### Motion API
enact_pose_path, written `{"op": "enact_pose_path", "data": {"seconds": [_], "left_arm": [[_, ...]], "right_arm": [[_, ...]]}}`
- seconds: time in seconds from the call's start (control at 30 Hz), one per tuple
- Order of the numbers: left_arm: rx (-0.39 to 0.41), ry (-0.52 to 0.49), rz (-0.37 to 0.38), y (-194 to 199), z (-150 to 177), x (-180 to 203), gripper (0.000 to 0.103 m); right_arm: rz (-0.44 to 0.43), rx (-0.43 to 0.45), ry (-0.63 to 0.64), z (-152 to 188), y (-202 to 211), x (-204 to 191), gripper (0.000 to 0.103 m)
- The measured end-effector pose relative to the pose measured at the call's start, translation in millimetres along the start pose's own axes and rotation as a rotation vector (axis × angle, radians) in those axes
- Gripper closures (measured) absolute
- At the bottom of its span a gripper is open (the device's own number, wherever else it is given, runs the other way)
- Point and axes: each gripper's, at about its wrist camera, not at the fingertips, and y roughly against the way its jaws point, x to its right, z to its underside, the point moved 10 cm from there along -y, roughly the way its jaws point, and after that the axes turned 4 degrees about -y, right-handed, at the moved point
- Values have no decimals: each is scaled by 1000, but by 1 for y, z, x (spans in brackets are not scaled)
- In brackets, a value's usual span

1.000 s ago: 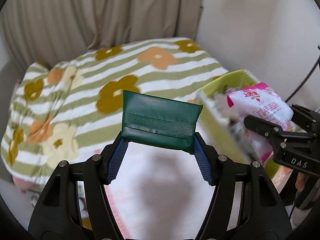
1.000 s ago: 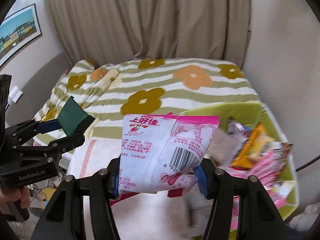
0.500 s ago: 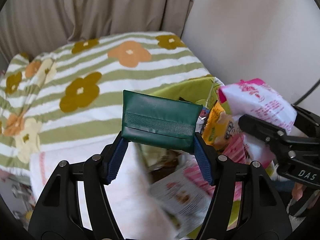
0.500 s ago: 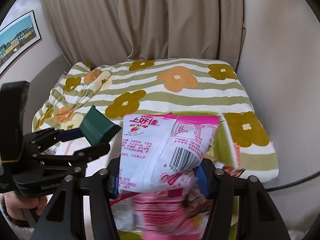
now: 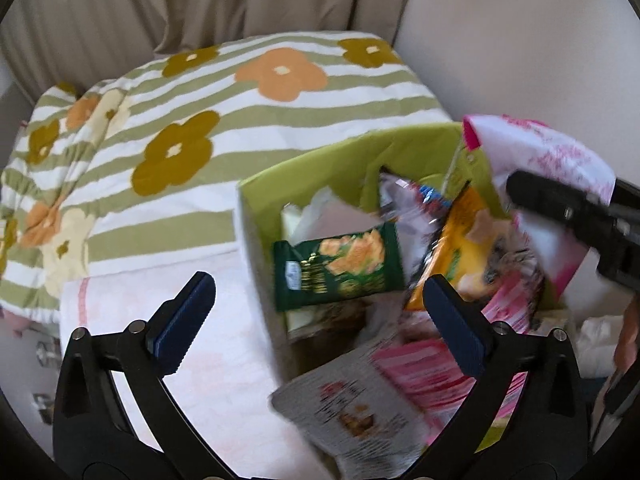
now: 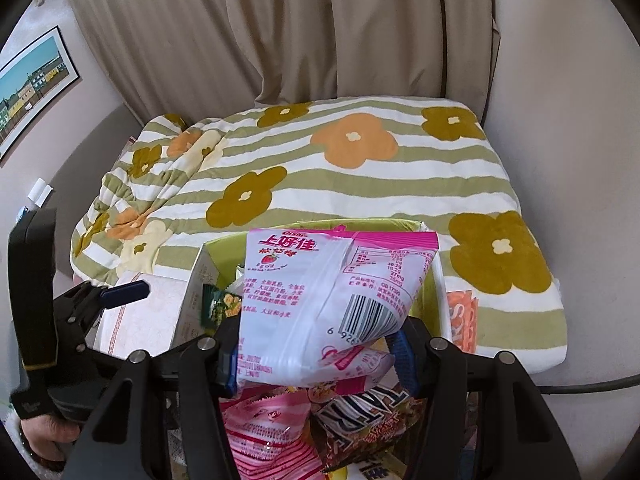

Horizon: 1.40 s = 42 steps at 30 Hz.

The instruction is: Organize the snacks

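My left gripper point(image 5: 316, 300) is open and empty, above the near left corner of a lime-green box point(image 5: 316, 160) full of snack packs. A dark green snack pack point(image 5: 336, 268) is in the box just past its fingers, tilted; it also shows in the right wrist view point(image 6: 218, 306). My right gripper point(image 6: 316, 356) is shut on a pink and white strawberry snack bag point(image 6: 332, 292), held over the box point(image 6: 224, 248). That bag shows at the right of the left wrist view point(image 5: 540, 160).
The box stands on a pale pink towel point(image 5: 208, 340) on a bed with a green-striped flower quilt point(image 5: 248, 92). Yellow point(image 5: 468, 240), pink point(image 6: 272, 436) and brown point(image 6: 372, 412) packs fill the box. An orange pack point(image 6: 460, 320) lies right of it. Curtains and wall lie behind.
My left gripper has opened and let go of the dark green pack, which has dropped into the box. Both grippers moved right over the box; the right still holds the pink bag.
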Motion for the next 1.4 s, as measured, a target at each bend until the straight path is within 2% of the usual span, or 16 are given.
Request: {"op": "enact_pose_path", "data": {"seconds": [0.17,0.33,0.37,0.47,0.5,0.77,0.9,1.13,1.4], "left_arm": [[-8,94,7,7,18,-24,0],[-7,133,-28,19,33,-40,0],[-4,138,-33,21,37,-41,0],[-1,158,-48,28,47,-45,0],[-1,162,-52,30,50,-46,0],[34,174,-83,55,73,-55,0],[74,166,-92,80,77,-58,0],[213,119,-104,153,85,-67,0],[389,108,-136,251,128,-78,0]], "right_arm": [[-12,-27,20,-1,-11,-4,49],[-34,-43,37,-5,-20,-15,46],[-38,-44,43,-6,-22,-18,41],[-45,-28,51,-9,-21,-25,12],[-45,-13,53,-10,-18,-26,9],[-9,27,74,4,0,-28,9],[-7,63,58,12,25,-36,9],[26,186,42,32,95,-64,9],[97,338,74,83,174,-113,9]]}}
